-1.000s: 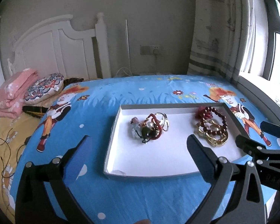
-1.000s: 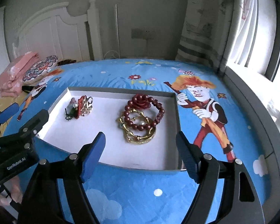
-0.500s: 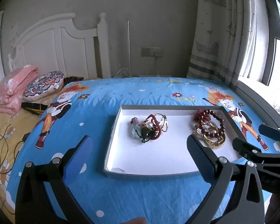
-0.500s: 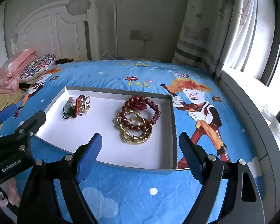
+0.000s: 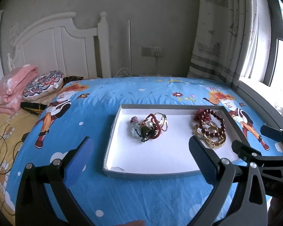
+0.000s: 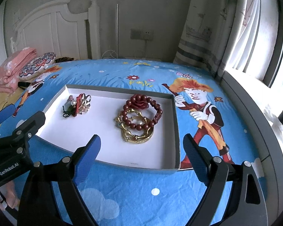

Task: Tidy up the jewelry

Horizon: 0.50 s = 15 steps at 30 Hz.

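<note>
- White cardboard tray [image 6: 111, 146] on the blue cartoon bedsheet [image 6: 141, 192] holds two jewelry heaps: red bead bracelets over gold bangles [image 6: 139, 120], and a tangled cluster [image 5: 149, 128].
- Left gripper [image 5: 141, 160] and right gripper [image 6: 141, 154]: jaws spread, empty, short of the tray.
- Suggested approach: pinch one strand at the heap's edge and lift slowly.
- Legible: "GenRobot.AI" on the left gripper.

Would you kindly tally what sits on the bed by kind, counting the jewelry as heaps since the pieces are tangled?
Jewelry heaps in the tray: 2, a mixed tangle and a red-bead-and-gold pile
Trays: 1, the white tray
Folded blankets: 1, pink blanket
Cushions: 1, patterned cushion
Total: 5
</note>
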### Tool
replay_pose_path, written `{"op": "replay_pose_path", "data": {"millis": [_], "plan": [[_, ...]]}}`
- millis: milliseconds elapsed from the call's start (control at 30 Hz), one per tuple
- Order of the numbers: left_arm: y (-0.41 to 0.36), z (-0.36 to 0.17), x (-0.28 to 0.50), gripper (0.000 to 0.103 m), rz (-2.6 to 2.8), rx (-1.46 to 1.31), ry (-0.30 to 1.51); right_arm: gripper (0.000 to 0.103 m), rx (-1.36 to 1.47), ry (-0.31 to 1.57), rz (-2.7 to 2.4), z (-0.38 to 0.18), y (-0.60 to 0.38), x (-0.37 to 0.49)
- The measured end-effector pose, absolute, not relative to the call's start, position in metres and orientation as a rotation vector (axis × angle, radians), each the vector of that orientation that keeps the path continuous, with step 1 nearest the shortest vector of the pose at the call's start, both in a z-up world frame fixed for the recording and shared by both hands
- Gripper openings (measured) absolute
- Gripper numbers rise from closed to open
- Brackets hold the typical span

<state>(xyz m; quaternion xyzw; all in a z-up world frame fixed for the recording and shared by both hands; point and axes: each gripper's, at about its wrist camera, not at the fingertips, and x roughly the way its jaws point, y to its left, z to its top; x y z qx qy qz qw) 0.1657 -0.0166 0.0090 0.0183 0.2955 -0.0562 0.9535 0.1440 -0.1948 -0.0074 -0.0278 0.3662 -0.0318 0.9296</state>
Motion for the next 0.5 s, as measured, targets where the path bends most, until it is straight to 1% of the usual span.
{"op": "replay_pose_path", "data": {"millis": [500], "plan": [[-0.0161, 0.0080, 0.1652, 0.098, -0.115, 0.035, 0.602, 0.084, -0.060, 0.756, -0.057, -0.0108, -0.1920, 0.1416]]}}
